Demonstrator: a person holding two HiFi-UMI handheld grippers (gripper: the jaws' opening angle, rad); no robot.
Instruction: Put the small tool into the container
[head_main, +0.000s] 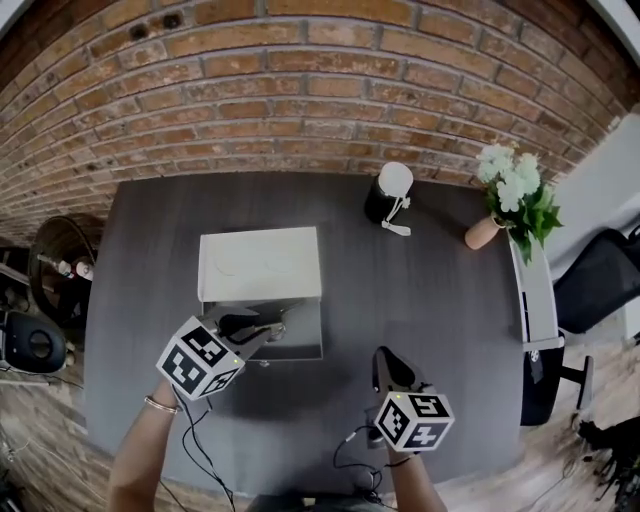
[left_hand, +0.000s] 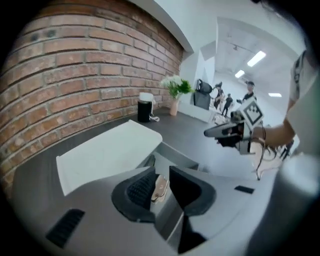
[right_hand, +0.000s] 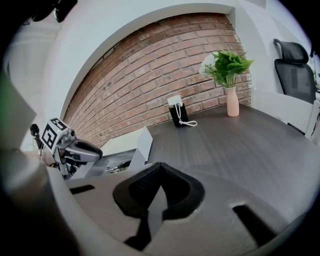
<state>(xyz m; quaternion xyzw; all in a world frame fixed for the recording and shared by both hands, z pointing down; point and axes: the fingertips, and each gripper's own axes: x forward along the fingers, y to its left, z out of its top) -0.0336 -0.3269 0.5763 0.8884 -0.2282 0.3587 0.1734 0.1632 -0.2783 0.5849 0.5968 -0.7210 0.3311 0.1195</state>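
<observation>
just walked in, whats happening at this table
A person has handheld tongs in each hand. The left tongs are closed on the small tool and hold it over the open white container, whose lid is flipped back. The tool is not yet released. The right tongs are shut and empty, and hang above the dark table.

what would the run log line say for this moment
left gripper: jaws shut on small tool, at open container | right gripper: jaws shut, empty
</observation>
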